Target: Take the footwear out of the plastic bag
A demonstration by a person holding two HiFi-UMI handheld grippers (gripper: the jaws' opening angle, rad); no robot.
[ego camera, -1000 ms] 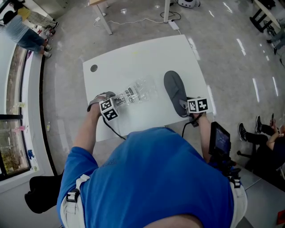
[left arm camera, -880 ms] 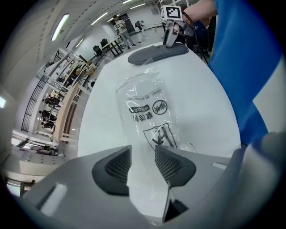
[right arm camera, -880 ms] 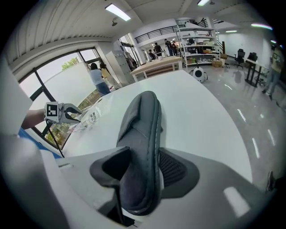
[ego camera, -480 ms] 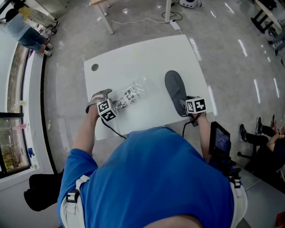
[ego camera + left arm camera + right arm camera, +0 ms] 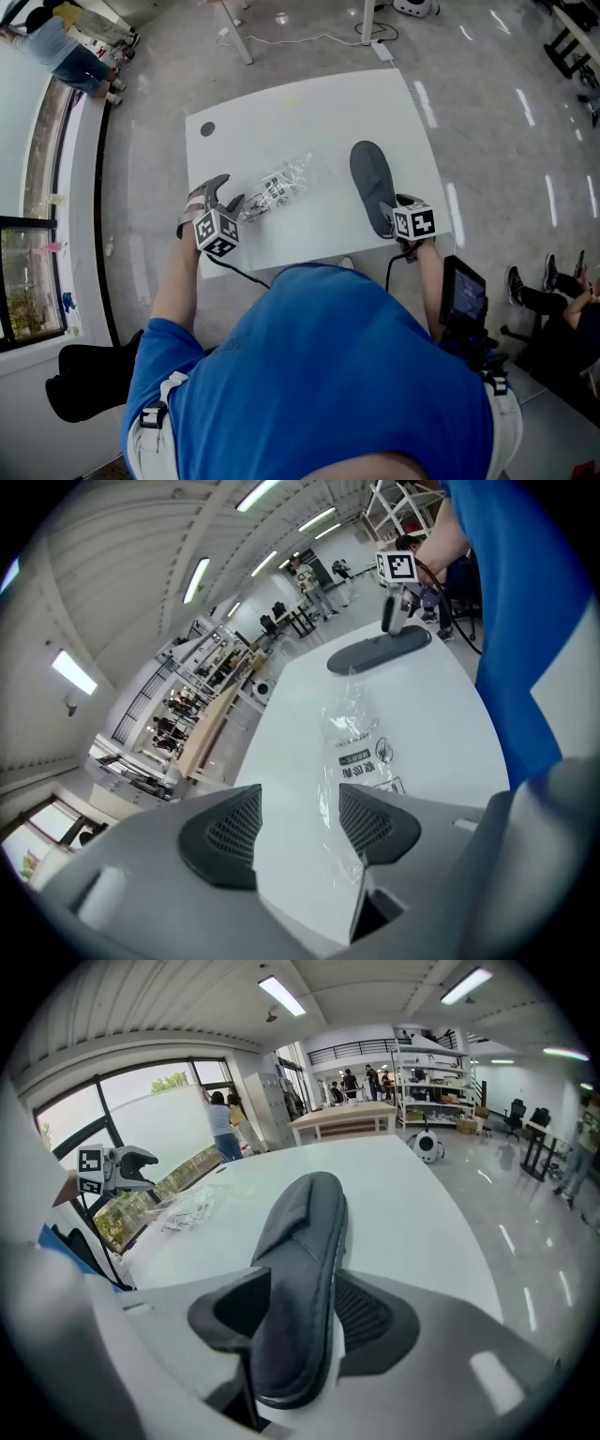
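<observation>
A dark grey slipper (image 5: 372, 183) lies at the right of the white table (image 5: 309, 112). Its heel (image 5: 295, 1335) sits between the jaws of my right gripper (image 5: 392, 212). Those jaws have just been opening and stand wide, so I read that gripper (image 5: 300, 1288) as open. The clear plastic bag (image 5: 279, 186) lies crumpled and empty at mid-table. My left gripper (image 5: 225, 199) hovers above its near end. Its jaws have just sprung apart and then narrowed a little. The bag (image 5: 361, 747) shows through the gap, and the pads of my left gripper (image 5: 300, 827) do not press on it.
A small dark hole (image 5: 207, 129) marks the table's far left corner. A black bag (image 5: 89, 389) lies on the floor at left, and a screen on a stand (image 5: 464, 292) is at right. People stand far off (image 5: 66, 56), and someone sits at right (image 5: 553, 286).
My left gripper let go of the bag, lifted and drew back toward the table's left front edge. The bag stays on the table. The right gripper kept its place at the slipper's heel.
</observation>
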